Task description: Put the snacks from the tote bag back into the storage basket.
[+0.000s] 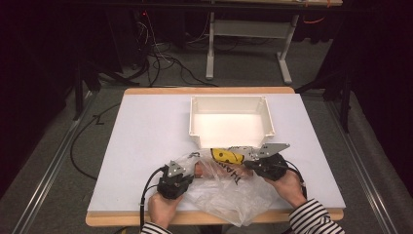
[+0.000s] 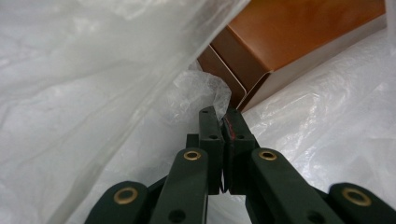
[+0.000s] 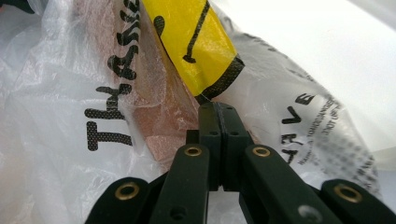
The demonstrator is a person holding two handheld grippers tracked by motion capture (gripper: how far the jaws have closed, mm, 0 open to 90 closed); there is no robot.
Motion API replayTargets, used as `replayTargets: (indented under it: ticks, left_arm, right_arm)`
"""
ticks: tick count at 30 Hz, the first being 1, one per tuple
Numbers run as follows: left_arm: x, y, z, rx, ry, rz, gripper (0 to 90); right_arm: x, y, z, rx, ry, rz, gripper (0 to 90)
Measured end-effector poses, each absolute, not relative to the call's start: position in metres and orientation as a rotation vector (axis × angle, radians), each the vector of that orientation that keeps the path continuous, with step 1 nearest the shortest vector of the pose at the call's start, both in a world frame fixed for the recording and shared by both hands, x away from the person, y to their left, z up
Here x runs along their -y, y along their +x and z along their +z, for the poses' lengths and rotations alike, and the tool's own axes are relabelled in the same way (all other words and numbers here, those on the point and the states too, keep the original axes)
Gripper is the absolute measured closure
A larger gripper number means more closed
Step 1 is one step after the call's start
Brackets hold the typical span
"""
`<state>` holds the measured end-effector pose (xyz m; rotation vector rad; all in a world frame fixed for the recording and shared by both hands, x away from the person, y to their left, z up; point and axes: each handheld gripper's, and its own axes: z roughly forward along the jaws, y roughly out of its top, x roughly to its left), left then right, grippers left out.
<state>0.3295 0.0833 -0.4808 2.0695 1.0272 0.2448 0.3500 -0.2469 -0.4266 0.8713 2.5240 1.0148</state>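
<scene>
A thin clear plastic bag (image 1: 226,187) with black lettering and a yellow smiley print (image 1: 227,156) lies at the table's front edge. Inside it sits a brown cardboard box (image 1: 207,169). My left gripper (image 1: 192,158) is shut on the bag's film at the bag's left side; in the left gripper view the jaws (image 2: 223,116) pinch crumpled film just in front of the box (image 2: 299,37). My right gripper (image 1: 246,158) is shut on the bag at its right, beside the yellow print (image 3: 191,42), with the box (image 3: 159,98) showing through the film.
A white open tray (image 1: 196,117) stands just beyond the bag, at the table's middle back. The white table top (image 1: 146,141) has free room left and right of the tray. Cables and table legs lie on the floor behind.
</scene>
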Motion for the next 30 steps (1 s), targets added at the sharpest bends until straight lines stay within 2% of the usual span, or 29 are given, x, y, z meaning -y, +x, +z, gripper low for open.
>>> replayTargets:
  ticks: [9, 15, 25, 30]
  left_arm:
    - [-0.084, 0.328, -0.483, -1.018, 2.055, 0.257, 87.9]
    - [-0.084, 0.327, -0.484, -1.013, 2.052, 0.261, 87.9]
    - [-0.084, 0.327, -0.483, -1.008, 2.059, 0.268, 87.2]
    - [-0.083, 0.325, -0.478, -1.005, 2.072, 0.28, 80.5]
  right_arm:
    - [0.262, 0.376, -0.409, -2.412, 0.981, 1.034, 90.0]
    - [0.265, 0.397, -0.428, -2.43, 1.08, 0.963, 90.0]
    - [0.261, 0.41, -0.463, -2.498, 1.151, 0.867, 90.0]
    - [0.267, 0.401, -0.451, -2.438, 1.174, 0.962, 75.0]
